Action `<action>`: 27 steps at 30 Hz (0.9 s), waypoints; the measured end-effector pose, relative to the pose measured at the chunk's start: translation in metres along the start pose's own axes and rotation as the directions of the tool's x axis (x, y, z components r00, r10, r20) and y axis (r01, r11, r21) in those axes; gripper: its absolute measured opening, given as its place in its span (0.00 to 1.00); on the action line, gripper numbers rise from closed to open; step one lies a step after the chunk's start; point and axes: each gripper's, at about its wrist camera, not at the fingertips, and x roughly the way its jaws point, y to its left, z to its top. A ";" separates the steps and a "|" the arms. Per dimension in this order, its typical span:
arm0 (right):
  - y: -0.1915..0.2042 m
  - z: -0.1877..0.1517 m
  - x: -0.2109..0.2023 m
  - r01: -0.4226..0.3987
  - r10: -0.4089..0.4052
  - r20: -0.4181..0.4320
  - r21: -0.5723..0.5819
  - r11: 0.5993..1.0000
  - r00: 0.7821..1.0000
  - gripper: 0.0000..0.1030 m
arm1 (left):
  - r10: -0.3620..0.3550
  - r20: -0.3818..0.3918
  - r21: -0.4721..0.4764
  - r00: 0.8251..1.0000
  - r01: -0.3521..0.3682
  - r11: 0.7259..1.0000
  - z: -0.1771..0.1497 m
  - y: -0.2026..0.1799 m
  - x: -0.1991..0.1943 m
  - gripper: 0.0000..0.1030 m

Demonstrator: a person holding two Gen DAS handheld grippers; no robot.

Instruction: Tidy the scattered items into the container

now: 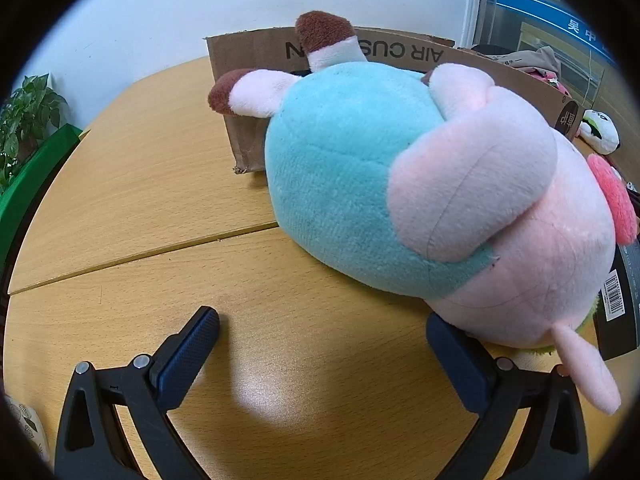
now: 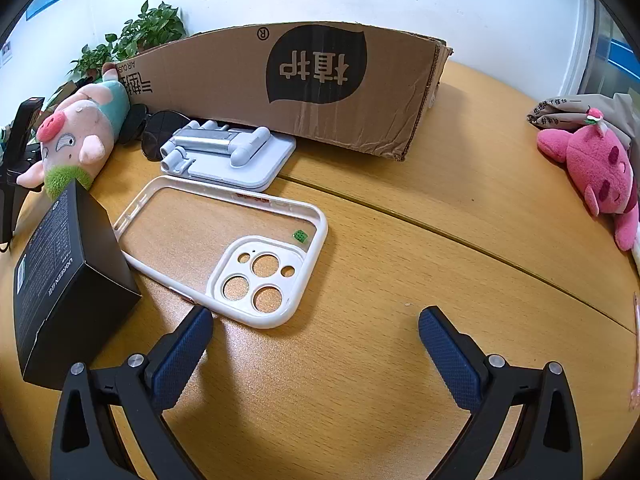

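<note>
Both grippers — left (image 1: 322,322) and right (image 2: 316,320) — gape wide and empty above the table (image 2: 360,380), a phone case (image 2: 224,248) just before the right one, a plush pig (image 1: 400,184) lying against the cardboard box (image 2: 288,84) beyond.

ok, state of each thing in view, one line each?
left gripper: open, empty, right fingertip near the pig plush
right gripper: open, empty, above the table
pig plush: lying on the table beside the box
cardboard box: on the table, contents hidden
phone case: flat, inside up, empty
phone stand: folded, against the box
black box: closed, tilted
pink plush: lying at the table edge
</note>
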 end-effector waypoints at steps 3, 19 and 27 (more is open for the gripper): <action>0.002 0.000 -0.003 0.029 -0.028 -0.037 0.043 0.999 0.999 1.00 | -0.001 0.000 0.001 1.000 0.001 1.000 0.001 -0.001 0.000 1.00; 0.072 0.135 -0.181 0.203 -0.131 -0.254 0.283 0.937 0.958 0.99 | 0.045 -0.199 -0.223 0.979 -0.090 0.971 0.037 0.001 -0.115 0.96; 0.168 0.207 -0.231 0.109 -0.086 -0.165 0.133 0.985 0.982 0.99 | -0.048 0.020 -0.310 0.999 0.052 0.949 0.160 -0.048 -0.265 0.97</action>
